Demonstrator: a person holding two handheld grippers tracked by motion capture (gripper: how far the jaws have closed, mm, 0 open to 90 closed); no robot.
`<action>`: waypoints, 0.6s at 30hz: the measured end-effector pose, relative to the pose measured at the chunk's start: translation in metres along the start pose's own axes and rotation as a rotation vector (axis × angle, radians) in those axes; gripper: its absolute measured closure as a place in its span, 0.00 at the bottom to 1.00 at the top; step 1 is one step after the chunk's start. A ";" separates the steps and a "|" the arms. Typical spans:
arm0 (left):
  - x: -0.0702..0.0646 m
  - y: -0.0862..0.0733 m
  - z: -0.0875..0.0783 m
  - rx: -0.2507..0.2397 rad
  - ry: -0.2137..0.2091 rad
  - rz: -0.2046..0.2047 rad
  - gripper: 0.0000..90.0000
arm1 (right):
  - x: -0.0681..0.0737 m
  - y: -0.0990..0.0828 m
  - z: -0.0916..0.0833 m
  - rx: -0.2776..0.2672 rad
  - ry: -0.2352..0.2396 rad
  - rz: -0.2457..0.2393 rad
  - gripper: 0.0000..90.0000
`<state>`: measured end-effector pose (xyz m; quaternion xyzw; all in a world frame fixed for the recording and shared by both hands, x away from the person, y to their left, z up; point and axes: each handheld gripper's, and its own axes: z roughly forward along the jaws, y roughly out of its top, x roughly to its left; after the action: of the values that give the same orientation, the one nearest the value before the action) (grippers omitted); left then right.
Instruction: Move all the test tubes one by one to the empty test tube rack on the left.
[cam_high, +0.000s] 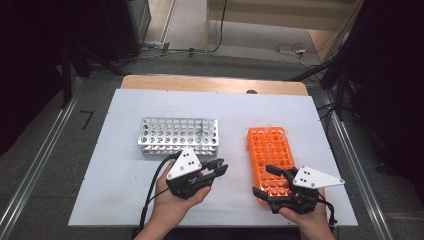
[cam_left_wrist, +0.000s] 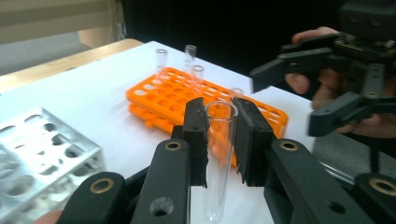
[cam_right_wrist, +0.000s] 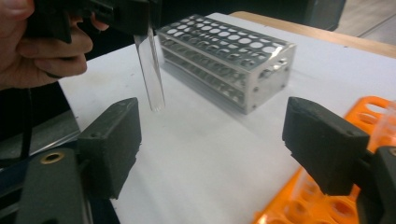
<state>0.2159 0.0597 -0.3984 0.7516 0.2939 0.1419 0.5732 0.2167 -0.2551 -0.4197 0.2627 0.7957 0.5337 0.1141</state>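
Note:
My left gripper (cam_high: 220, 167) is shut on a clear glass test tube (cam_left_wrist: 219, 154), gripped near its open rim and hanging upright above the white table. The same tube (cam_right_wrist: 150, 70) hangs in the right gripper view, in front of the silver metal rack (cam_right_wrist: 229, 60). My right gripper (cam_high: 261, 180) stands open over the near end of the orange rack (cam_high: 270, 150), with nothing between its pads (cam_right_wrist: 112, 140). Several clear tubes (cam_left_wrist: 190, 53) stand in the orange rack's far end. The silver rack (cam_high: 177, 134) lies just beyond the left gripper.
A white board (cam_high: 125, 190) covers the wooden table (cam_high: 210, 82). The two racks lie side by side with a bare strip between them. Cables lie on the floor (cam_high: 295, 50) beyond the table, and metal rails (cam_high: 35, 170) run along both sides.

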 end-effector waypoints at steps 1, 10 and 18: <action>0.003 0.001 0.000 -0.001 0.003 -0.004 0.84 | -0.002 -0.001 -0.003 -0.003 -0.001 0.005 0.12; 0.023 0.008 0.001 -0.019 0.038 -0.018 0.84 | -0.013 -0.011 -0.020 0.004 -0.038 0.013 0.00; 0.043 0.016 0.008 -0.018 0.070 -0.024 0.84 | -0.030 -0.017 -0.037 -0.016 -0.084 0.040 0.00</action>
<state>0.2585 0.0763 -0.3907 0.7373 0.3214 0.1637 0.5712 0.2197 -0.3054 -0.4237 0.2997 0.7804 0.5309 0.1387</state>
